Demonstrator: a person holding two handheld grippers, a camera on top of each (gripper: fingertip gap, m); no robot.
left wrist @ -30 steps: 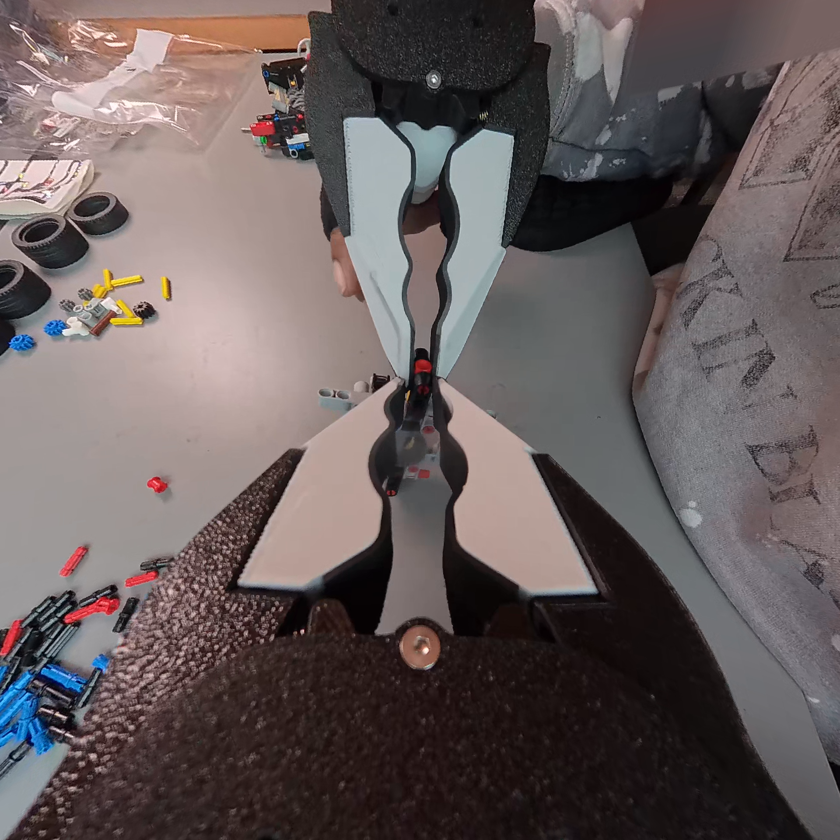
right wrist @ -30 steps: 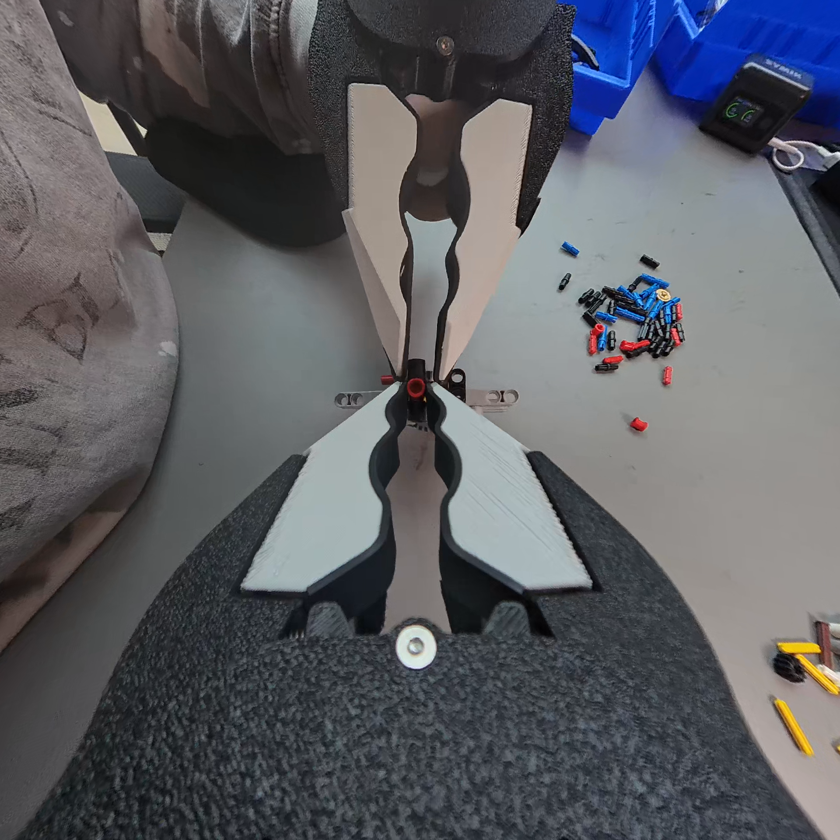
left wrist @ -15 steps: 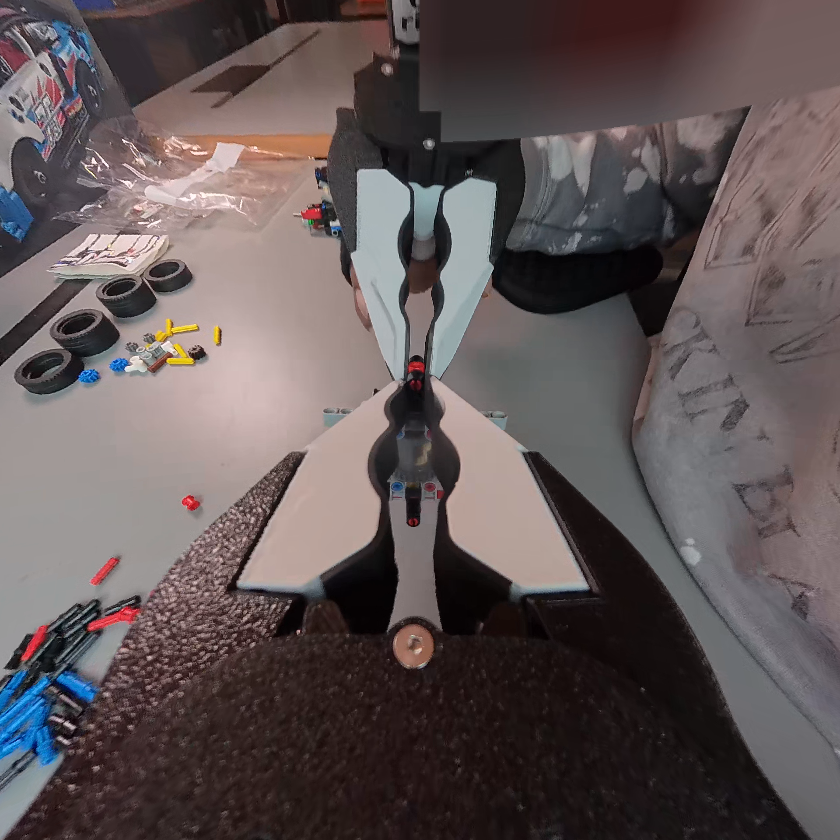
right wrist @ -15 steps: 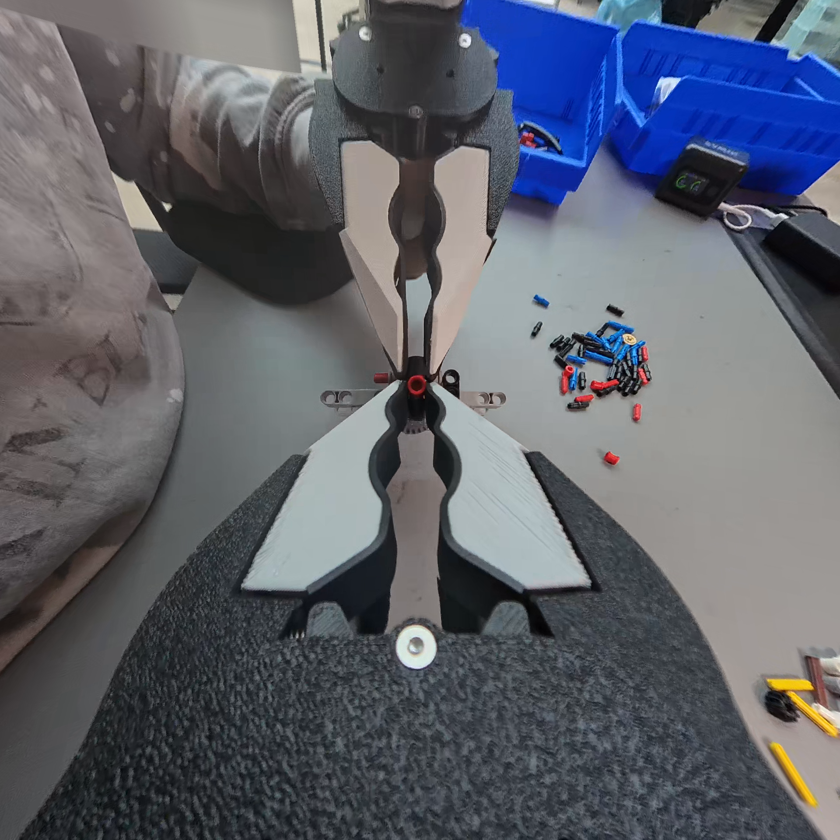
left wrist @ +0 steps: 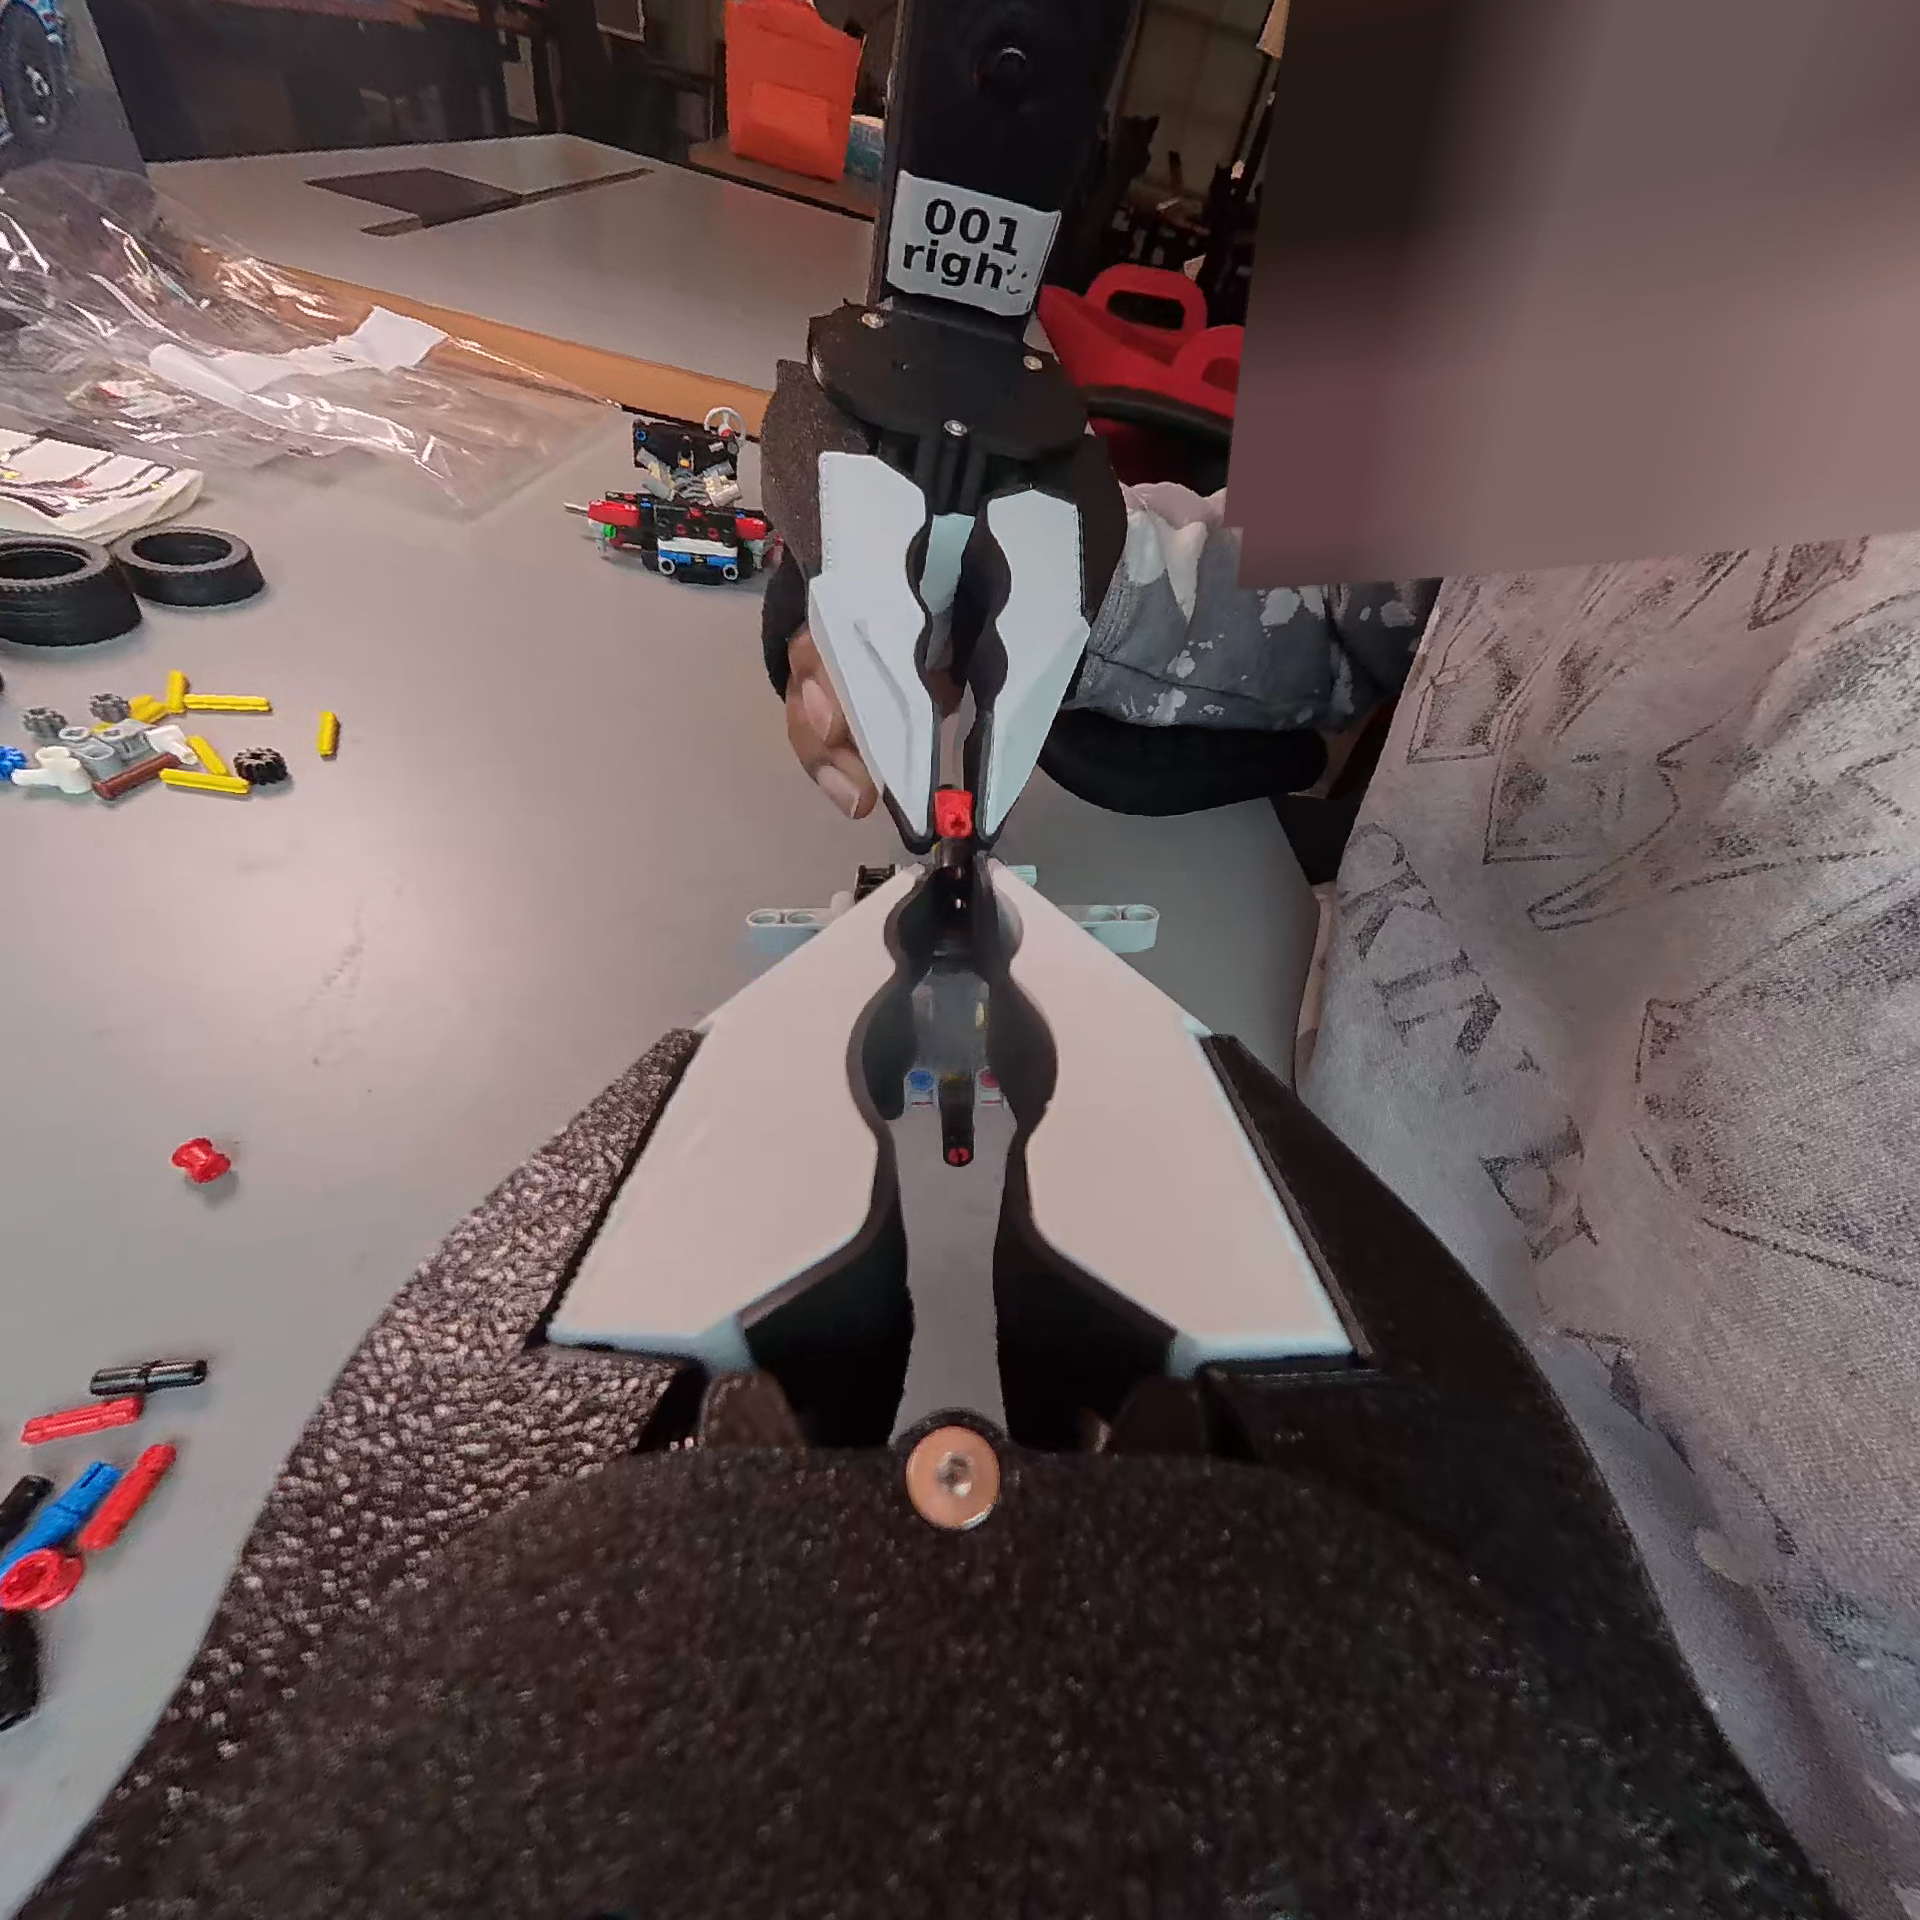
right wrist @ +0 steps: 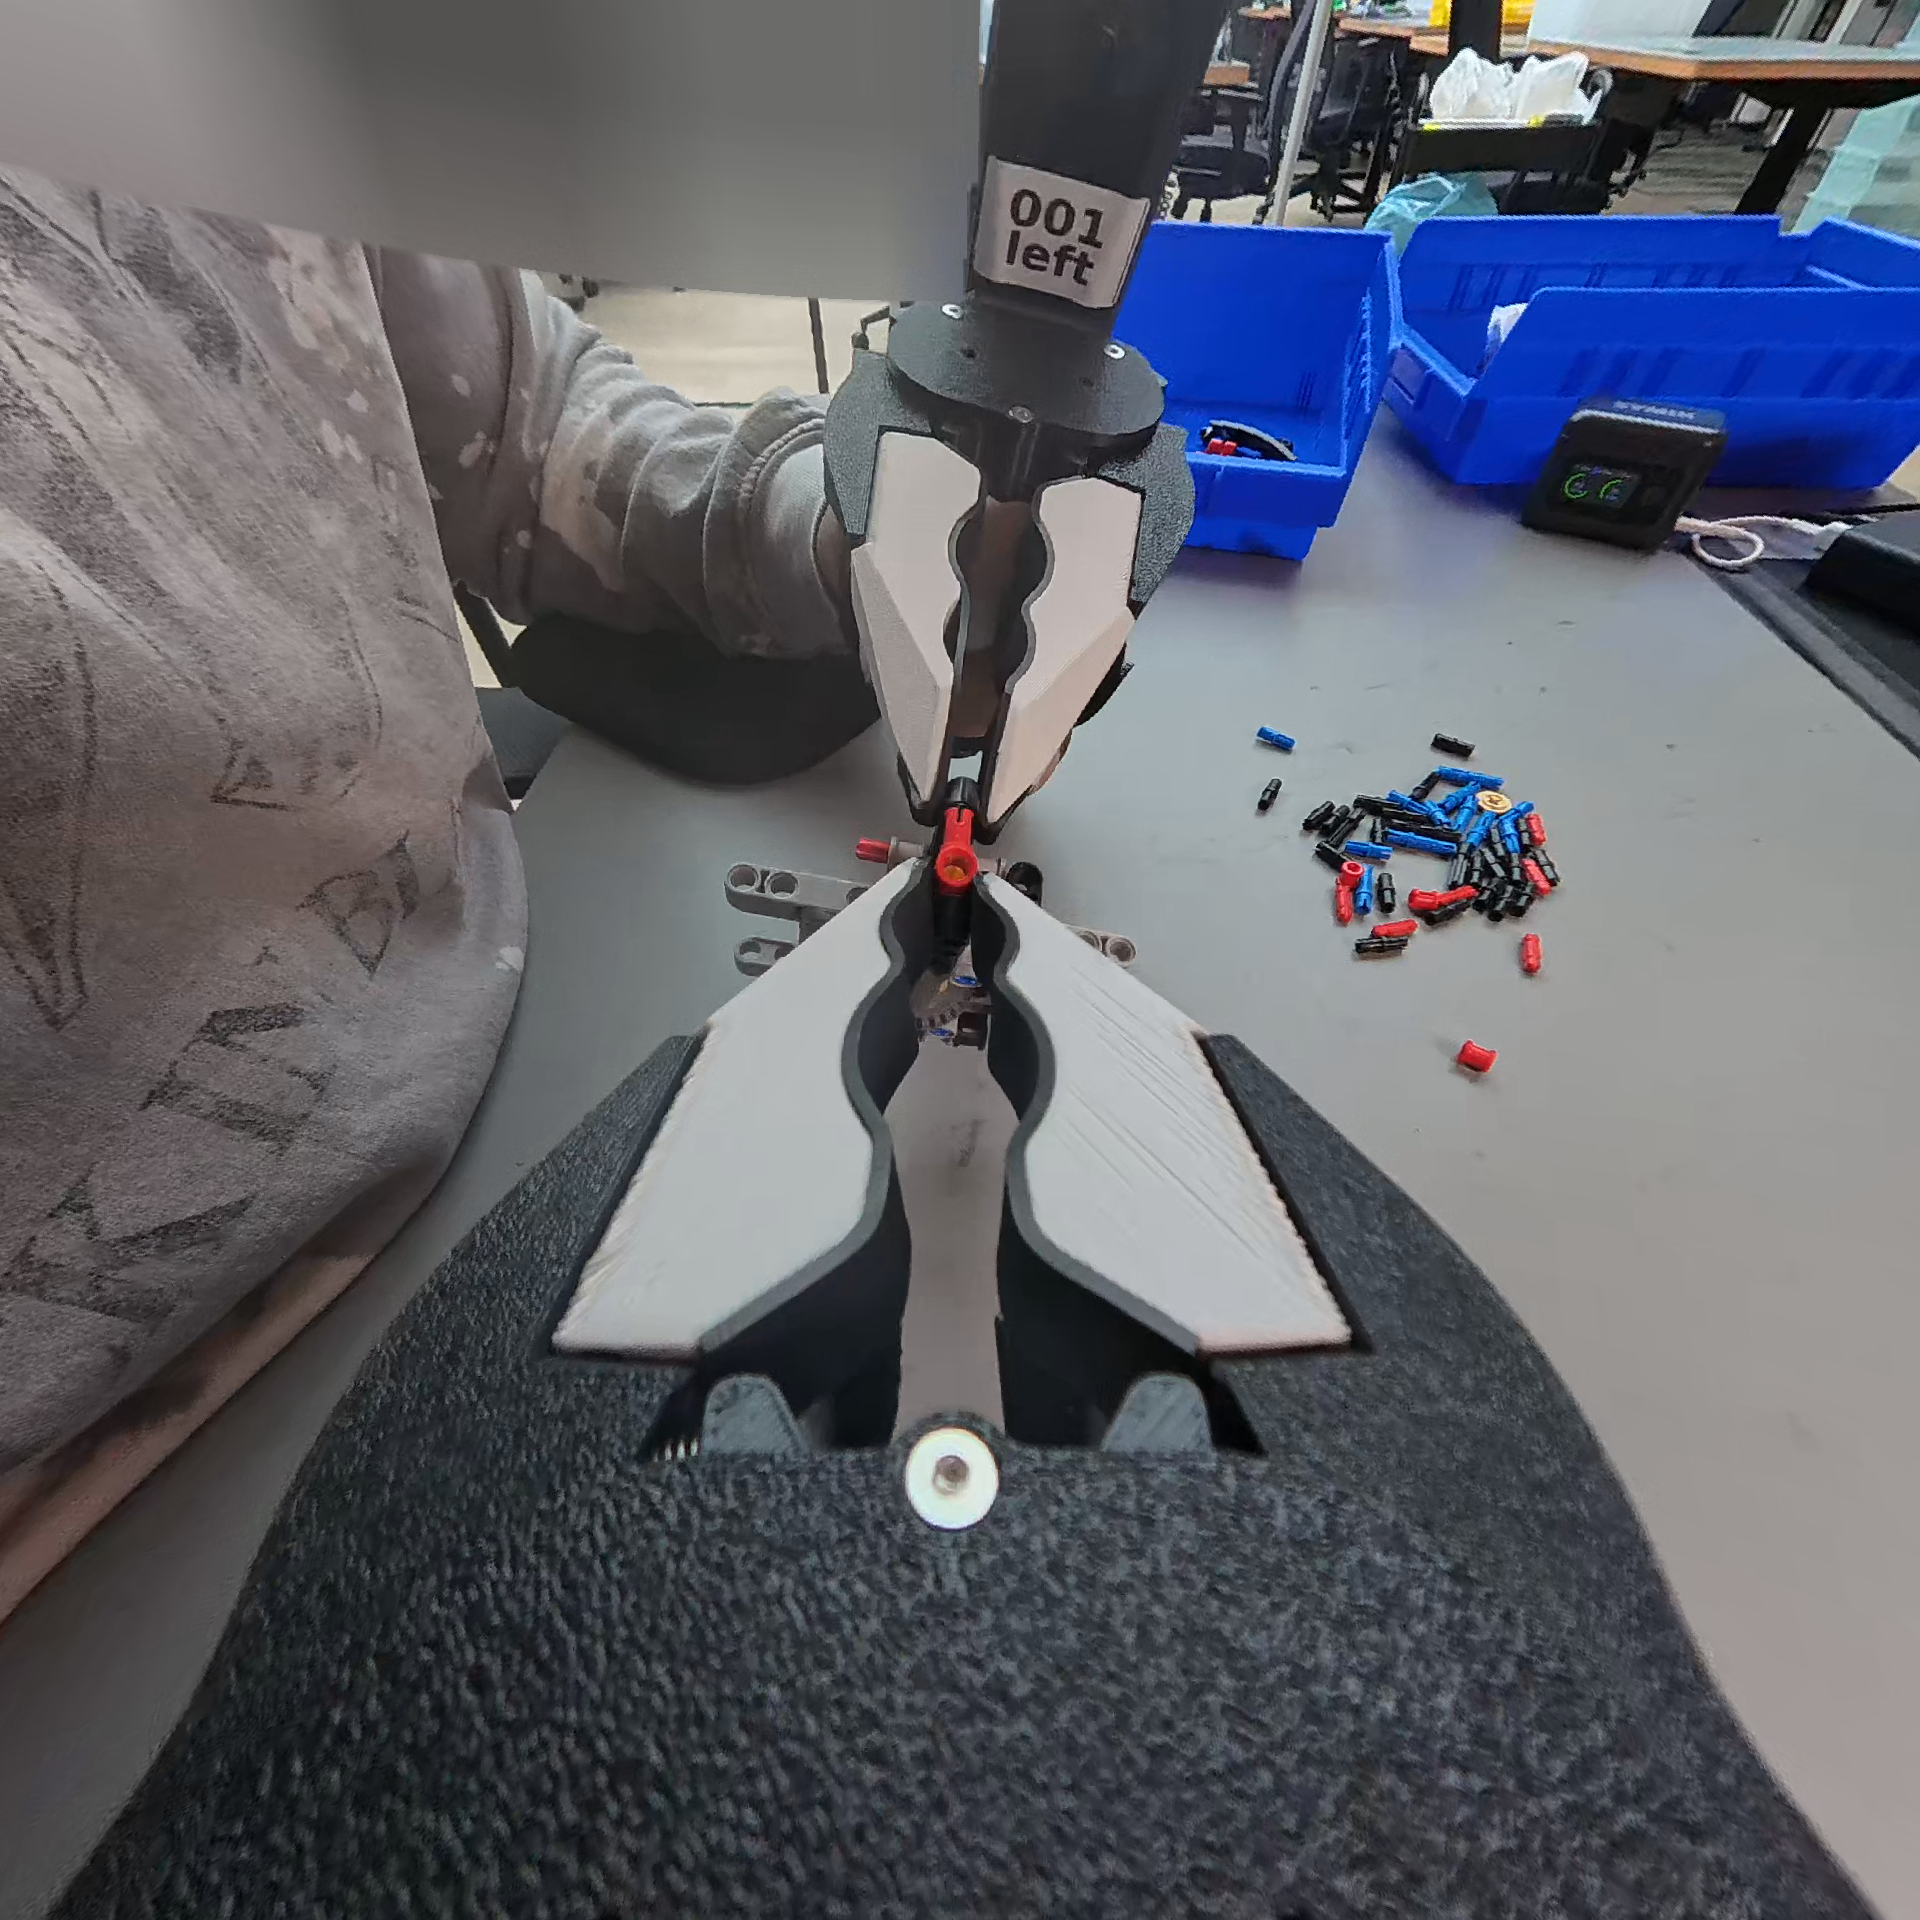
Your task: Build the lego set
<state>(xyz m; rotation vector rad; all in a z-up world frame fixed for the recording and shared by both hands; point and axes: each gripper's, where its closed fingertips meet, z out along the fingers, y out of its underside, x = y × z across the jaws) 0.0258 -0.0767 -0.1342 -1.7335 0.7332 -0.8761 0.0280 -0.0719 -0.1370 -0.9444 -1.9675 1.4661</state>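
Note:
A small lego sub-assembly (left wrist: 940, 1023) of grey beams with a black axle through it hangs between both grippers, just above the grey table (left wrist: 520, 987). My left gripper (left wrist: 951, 883) is shut on it; its beams stick out on both sides (left wrist: 1117, 914). My right gripper (left wrist: 951, 831) faces it tip to tip and is shut on a red bush (left wrist: 951, 812) on the axle's end. In the right wrist view the right gripper (right wrist: 951, 878) grips the red bush (right wrist: 951, 864), the left gripper (right wrist: 961, 816) sits just beyond, and the beams (right wrist: 774, 888) show below.
Black tyres (left wrist: 62, 587), yellow axles and gears (left wrist: 156, 743), a partly built chassis (left wrist: 681, 514) and a plastic bag (left wrist: 260, 353) lie left. A pile of pins (right wrist: 1444, 852), blue bins (right wrist: 1278, 384) and a black device (right wrist: 1621, 473) lie right. The person's grey top (left wrist: 1662, 1039) borders the table. Only a small space, under 4 cm, lies between the two pairs of fingers.
Both grippers have tilted up from pointing steeply down to a flatter angle. Their tips have stayed together on the sub-assembly, which has come up with them.

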